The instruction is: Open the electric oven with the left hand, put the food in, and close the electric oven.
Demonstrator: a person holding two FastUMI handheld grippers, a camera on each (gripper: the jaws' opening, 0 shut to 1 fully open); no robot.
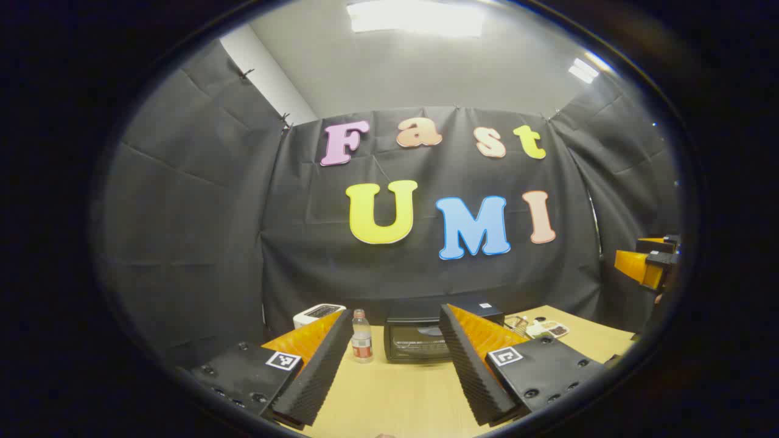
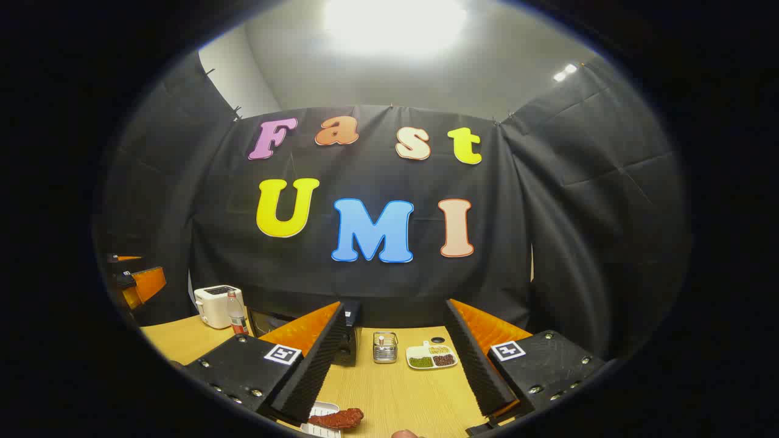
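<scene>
I'm working over a pale wooden table (image 1: 395, 395) inside a booth hung with black cloth, with a grey ceiling and bright light panels (image 1: 417, 17) overhead. At the back of the table I see a white toaster (image 2: 214, 306), a small clear bottle (image 1: 361, 345), a little glass jar (image 2: 384, 347) and a white divided dish (image 2: 432, 357) of green and brown bits.

The oven (image 1: 420, 340) is a squat black box with a dark glass door, which looks closed. The food (image 2: 336, 418) is a reddish-brown piece lying on a white tray (image 2: 321, 426) at the table's near edge.

My left gripper (image 1: 389, 365) is spread wide and holds nothing; the oven sits straight ahead between its fingers, well apart from them. My right gripper (image 2: 395, 371) is likewise spread wide and holds nothing; the food lies low in its view, just beside its left finger, though I cannot tell whether they touch. In the right gripper view the oven is largely hidden behind that same finger.
</scene>
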